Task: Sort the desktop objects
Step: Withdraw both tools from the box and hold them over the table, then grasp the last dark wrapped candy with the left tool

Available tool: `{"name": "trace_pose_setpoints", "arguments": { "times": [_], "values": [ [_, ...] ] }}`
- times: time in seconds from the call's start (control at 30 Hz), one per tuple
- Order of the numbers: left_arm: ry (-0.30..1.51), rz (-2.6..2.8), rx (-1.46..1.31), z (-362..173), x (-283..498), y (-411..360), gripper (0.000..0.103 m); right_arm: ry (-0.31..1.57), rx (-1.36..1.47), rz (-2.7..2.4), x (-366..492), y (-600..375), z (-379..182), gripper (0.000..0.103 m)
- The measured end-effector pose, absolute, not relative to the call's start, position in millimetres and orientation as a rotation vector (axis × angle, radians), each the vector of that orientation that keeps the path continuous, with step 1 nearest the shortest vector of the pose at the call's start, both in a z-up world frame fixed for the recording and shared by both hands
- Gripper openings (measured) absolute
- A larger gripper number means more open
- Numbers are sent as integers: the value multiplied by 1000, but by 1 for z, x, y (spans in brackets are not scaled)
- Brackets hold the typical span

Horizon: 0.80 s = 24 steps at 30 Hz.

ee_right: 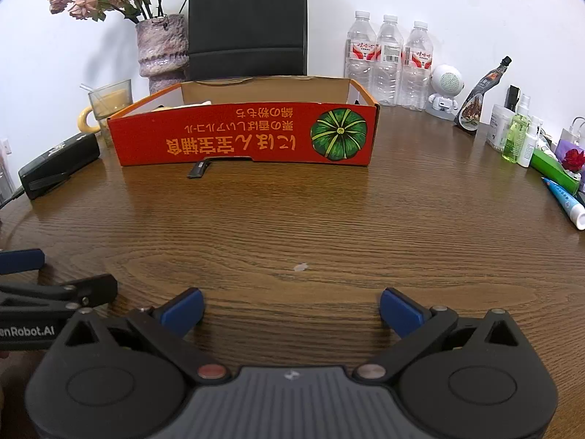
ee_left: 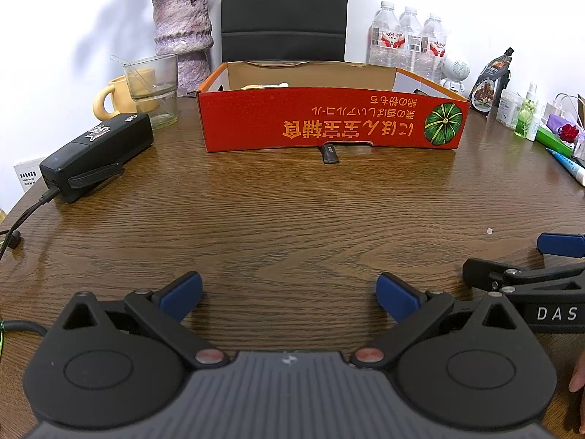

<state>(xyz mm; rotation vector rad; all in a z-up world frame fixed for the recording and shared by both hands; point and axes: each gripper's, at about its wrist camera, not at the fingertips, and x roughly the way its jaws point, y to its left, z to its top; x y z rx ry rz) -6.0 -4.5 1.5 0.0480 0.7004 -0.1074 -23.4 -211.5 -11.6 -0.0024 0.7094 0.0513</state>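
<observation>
— Cardboard, red on the outside and plain brown inside: the box (ee_left: 331, 124) is sitting at the far middle of the desk (ee_left: 292, 212), open-topped, with a green pumpkin printed on its front and the lettering reading upside down. It looks like the sorting bin.

— What is lying in it?

— Something pale is peeking over the rim toward the left end; I cannot tell what. A small black item (ee_left: 328, 153) is poking out from the notch under the front wall, lying flat on the wood.

— And the grippers?

— Both are hovering low over the near edge of the desk. The left gripper (ee_left: 289, 291) is spread wide and holding nothing; the right gripper (ee_right: 291, 309) is the same, wide and empty. They are sitting just beside each other.

— So what is worrying you?

— That closeness: either one swinging sideways is likely clipping the other. The black item is thin and half tucked under the cardboard, so a grab there is risking shoving the light box back. Reaching left is risking snagging the cable on the black power brick (ee_left: 97, 155).
</observation>
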Motion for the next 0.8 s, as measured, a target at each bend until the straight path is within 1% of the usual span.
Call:
{"name": "trace_pose_setpoints", "arguments": {
  "times": [0.53, 0.63, 0.73, 0.77, 0.8],
  "values": [
    [701, -97, 48, 2, -4, -4, 103, 706, 10, 80, -20, -217, -6, 103],
    [691, -123, 23, 12, 10, -8, 102, 702, 24, 102, -17, -222, -1, 103],
    [658, -194, -13, 28, 42, -12, 102, 698, 38, 124, -14, -227, 3, 94],
    [654, -205, -15, 30, 56, -15, 100, 694, 41, 128, -12, -229, 6, 93],
    [662, -198, -4, 31, 72, -20, 90, 684, 40, 120, -6, -234, 10, 93]
  ]
}}
